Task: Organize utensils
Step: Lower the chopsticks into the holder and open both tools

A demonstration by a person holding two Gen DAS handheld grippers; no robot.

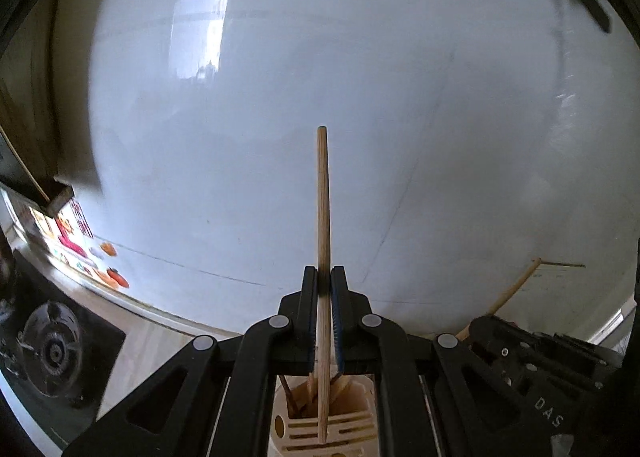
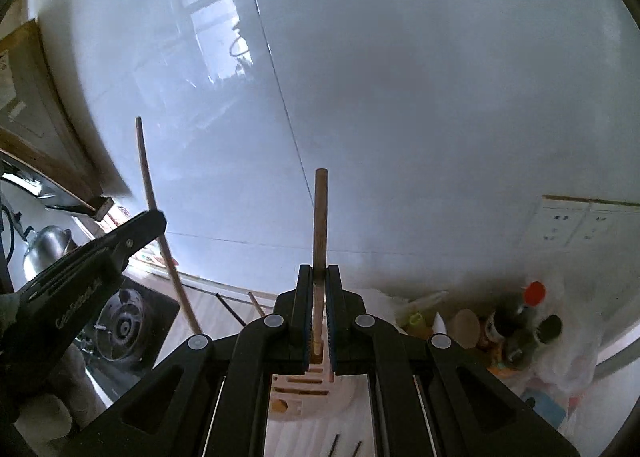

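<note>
My left gripper (image 1: 324,273) is shut on a pale wooden chopstick (image 1: 323,197) that sticks up in front of the white tiled wall. Straight below its jaws stands a slotted wooden utensil holder (image 1: 328,429) with several sticks in it. My right gripper (image 2: 319,271) is shut on a darker brown chopstick (image 2: 320,213), also upright, above the same holder (image 2: 300,385). In the right wrist view the left gripper (image 2: 154,221) shows at the left with its long chopstick (image 2: 150,185). The left wrist view catches the right gripper (image 1: 490,323) and its stick (image 1: 516,289) at the lower right.
A gas burner (image 2: 124,327) and a steel kettle (image 2: 44,249) sit at the left. Bottles and a plastic bag (image 2: 520,321) crowd the right, under wall sockets (image 2: 568,225). Loose chopsticks (image 2: 232,311) lie on the wooden counter.
</note>
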